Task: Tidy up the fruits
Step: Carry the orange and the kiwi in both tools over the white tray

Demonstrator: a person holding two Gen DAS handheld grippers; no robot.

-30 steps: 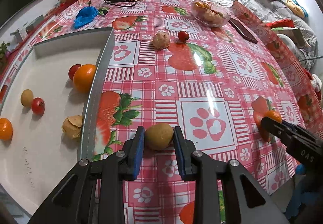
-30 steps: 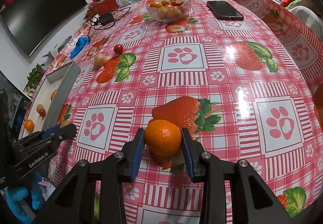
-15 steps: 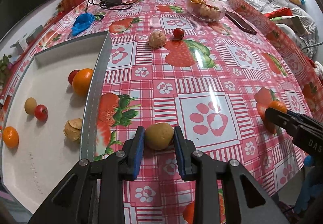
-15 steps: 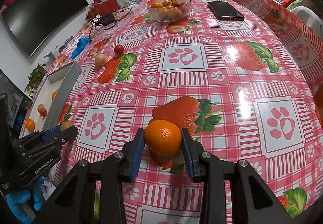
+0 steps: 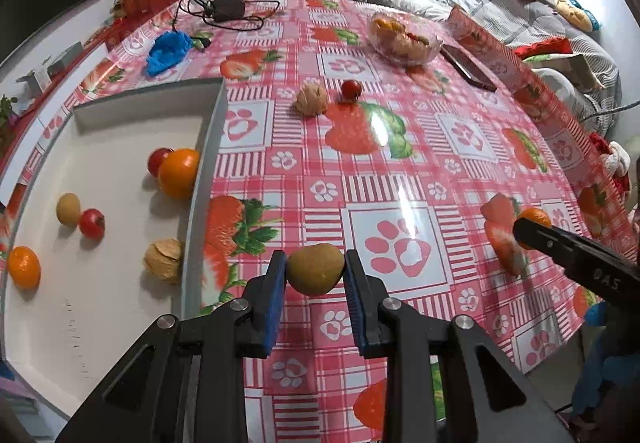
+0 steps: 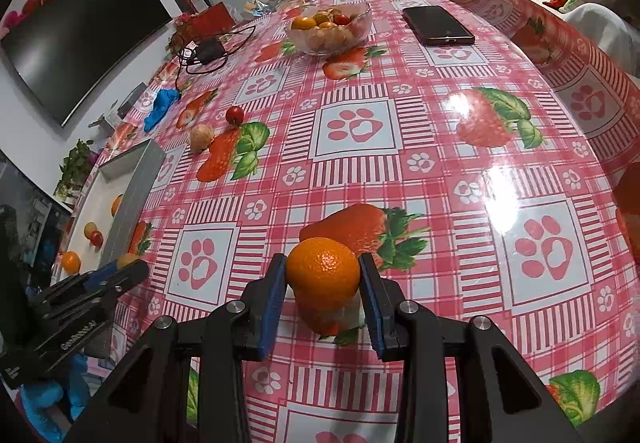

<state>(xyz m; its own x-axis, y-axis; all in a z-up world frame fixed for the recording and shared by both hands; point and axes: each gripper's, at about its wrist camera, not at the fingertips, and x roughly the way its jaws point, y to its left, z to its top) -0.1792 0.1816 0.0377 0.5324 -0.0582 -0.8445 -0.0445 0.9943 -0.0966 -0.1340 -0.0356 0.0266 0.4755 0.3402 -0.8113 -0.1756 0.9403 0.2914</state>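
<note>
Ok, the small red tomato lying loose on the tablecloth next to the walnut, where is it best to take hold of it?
Grip the tomato across its round middle, coming from above. The walnut sits close on one side, so probably place the fingers on the two sides away from it.

Left gripper (image 5: 316, 285): 2 black angular fingers with triangular cut-outs, blue ribbed pads (image 5: 273, 303) on the inner faces, 4 silver round screw heads across the linkage. Right gripper (image 6: 323, 297): same build, black frame, blue pads (image 6: 272, 303), 4 silver screws. Side-on in the opposite view, each tool shows a black body with white lettering, too small to read surely. Blue glove (image 6: 48, 399) on the hand under the left tool; blue also shows beneath the right one.
</note>
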